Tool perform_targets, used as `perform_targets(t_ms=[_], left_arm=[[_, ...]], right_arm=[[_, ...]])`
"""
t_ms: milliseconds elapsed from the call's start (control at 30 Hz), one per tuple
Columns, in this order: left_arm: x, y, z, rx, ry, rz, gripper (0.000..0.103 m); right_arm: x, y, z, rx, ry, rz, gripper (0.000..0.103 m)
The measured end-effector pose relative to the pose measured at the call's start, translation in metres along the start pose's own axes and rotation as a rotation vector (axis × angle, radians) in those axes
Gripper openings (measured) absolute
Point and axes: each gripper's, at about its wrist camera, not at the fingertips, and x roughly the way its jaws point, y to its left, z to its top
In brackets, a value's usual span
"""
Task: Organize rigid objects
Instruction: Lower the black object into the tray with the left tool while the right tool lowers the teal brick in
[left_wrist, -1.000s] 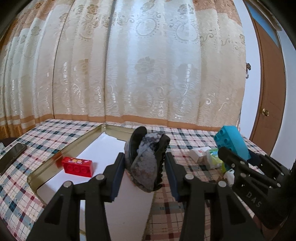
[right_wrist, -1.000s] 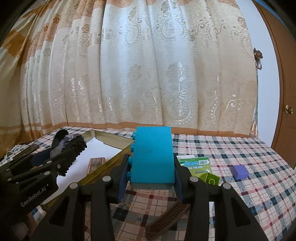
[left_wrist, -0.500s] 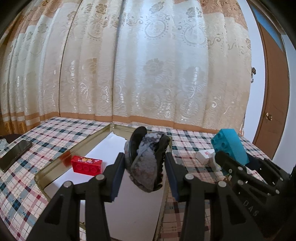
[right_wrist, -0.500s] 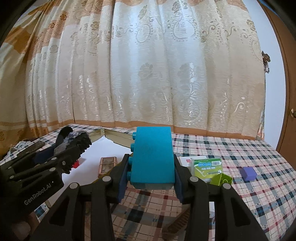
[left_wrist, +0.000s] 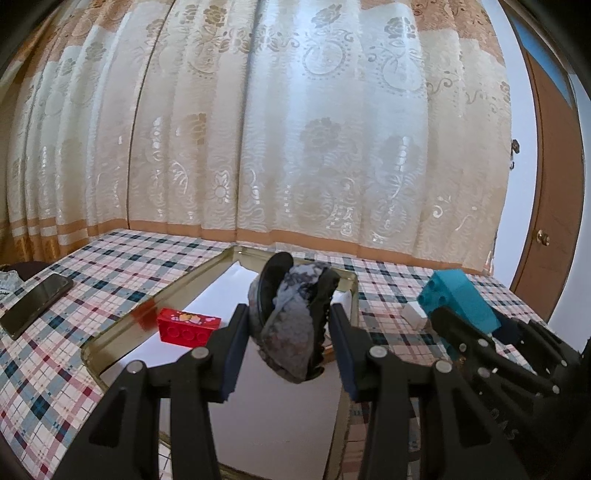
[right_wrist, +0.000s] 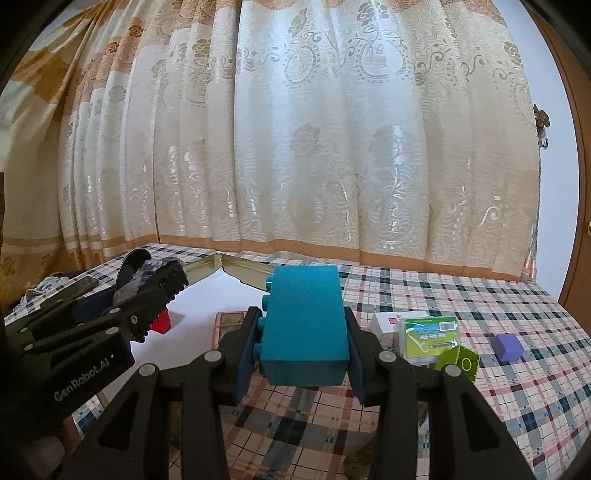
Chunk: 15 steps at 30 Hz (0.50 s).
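A grey and black hair claw clip (left_wrist: 291, 317) hangs over the white floor of a gold-rimmed tray (left_wrist: 122, 332), and my left gripper (left_wrist: 288, 326) is shut on it. A large teal toy block (right_wrist: 304, 325) sits between the pads of my right gripper (right_wrist: 303, 332), which is shut on it above the checked tablecloth just right of the tray's rim (right_wrist: 251, 267). In the left wrist view that teal block (left_wrist: 458, 299) shows at the right. The right wrist view shows the clip (right_wrist: 147, 277) at the left. A red brick (left_wrist: 188, 325) lies inside the tray.
A small brown box (right_wrist: 231, 321) lies in the tray. On the cloth to the right are a white box (right_wrist: 384, 321), a green packet (right_wrist: 430, 336), a green cube (right_wrist: 460, 363) and a purple cube (right_wrist: 508, 347). A phone (left_wrist: 37, 302) lies far left. Curtains hang behind the table.
My right gripper with the teal block has drifted left toward the tray, so more of the tray shows. Both grips are unchanged, and the left gripper has hardly moved.
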Motion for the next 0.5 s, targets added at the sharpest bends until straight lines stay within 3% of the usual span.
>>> perform_targets(t_ms=[500], left_arm=[[-0.001, 0.018, 0.002, -0.007, 0.011, 0.025, 0.043]], right_arm=[[0.0, 0.0, 0.0, 0.002, -0.003, 0.024, 0.045]])
